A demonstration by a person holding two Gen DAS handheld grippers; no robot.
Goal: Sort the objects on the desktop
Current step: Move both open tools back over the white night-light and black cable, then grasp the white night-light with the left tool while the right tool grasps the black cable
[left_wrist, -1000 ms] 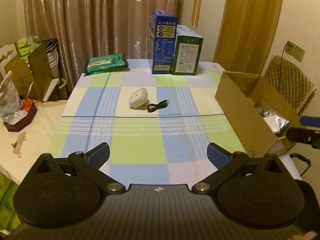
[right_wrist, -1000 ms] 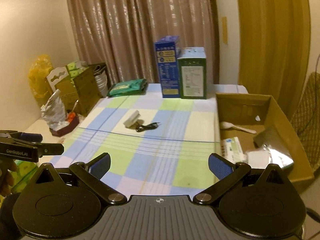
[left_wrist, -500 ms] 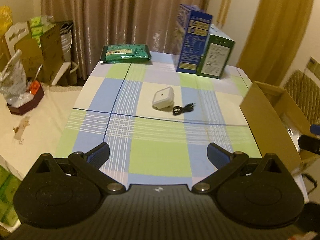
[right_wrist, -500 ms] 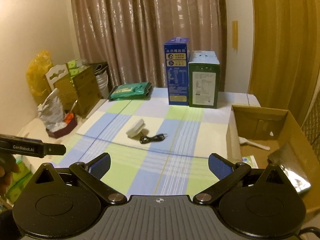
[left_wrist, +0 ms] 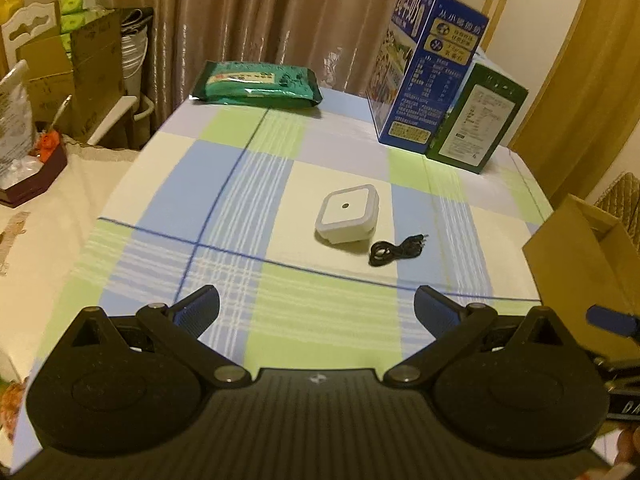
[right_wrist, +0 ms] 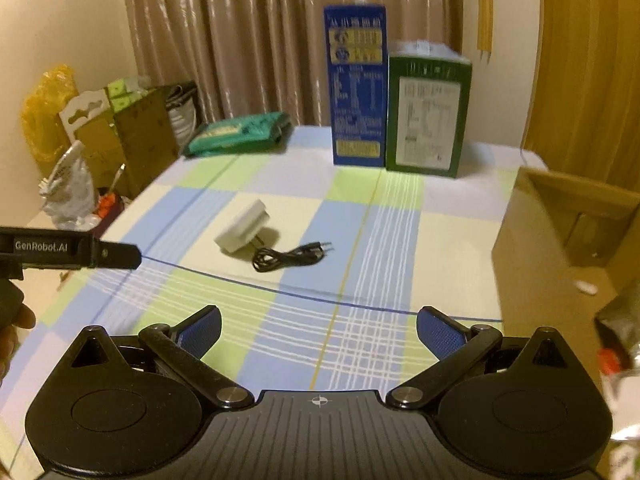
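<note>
Both grippers have advanced toward the night light, jaws spread.

Cardboard box blocks rt side.

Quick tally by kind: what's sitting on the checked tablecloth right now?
Upright cartons: 2, blue carton and green carton
Green packets: 1, green packet
White square devices: 1, white device
Black cables: 1, black cable
Total: 5
The cardboard box at the right edge is not counted.
</note>
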